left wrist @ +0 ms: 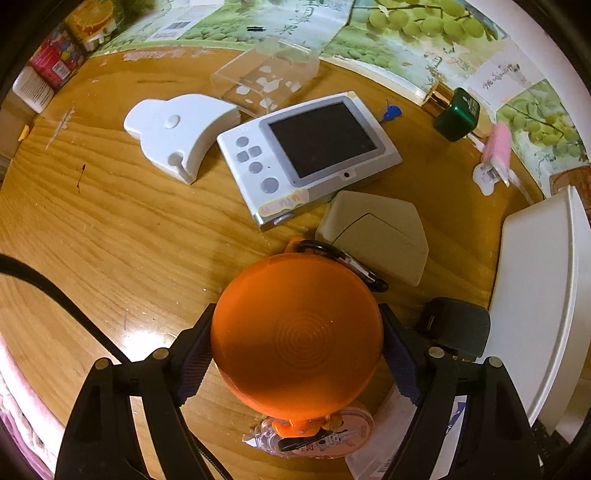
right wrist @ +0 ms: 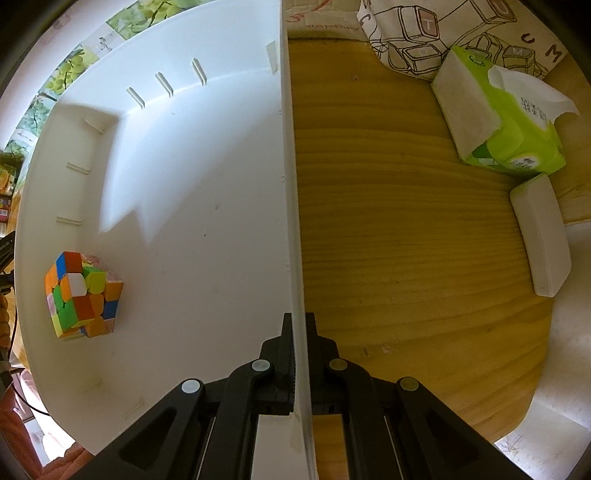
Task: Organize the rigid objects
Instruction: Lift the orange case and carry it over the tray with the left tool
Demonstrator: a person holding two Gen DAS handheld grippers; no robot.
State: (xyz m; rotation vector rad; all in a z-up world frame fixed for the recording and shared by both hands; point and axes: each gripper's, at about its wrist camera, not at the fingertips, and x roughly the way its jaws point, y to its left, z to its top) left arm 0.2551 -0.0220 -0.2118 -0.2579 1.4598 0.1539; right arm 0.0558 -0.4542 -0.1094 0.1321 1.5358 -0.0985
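Holding the orange disc (left wrist: 295, 332) in my left hand-held gripper (left wrist: 295, 354); my right hand-held gripper (right wrist: 297, 332) pinches the bin wall (right wrist: 291, 184), steadying it.

A wooden table (left wrist: 110, 229) with a pale, honey-coloured grain fills both views; its varnish shows scuffs, white flecks and a small dark red mark. Warm light glints off the surface in soft patches. Along the far edge stand printed panels (left wrist: 406, 33) picturing green grapes and rows of greenery, with written characters on them. Pink fabric (left wrist: 22, 413) shows at the table's near left edge. A cloth printed with outlined cubes and letters (right wrist: 443, 29) lies at the far side in the right view.
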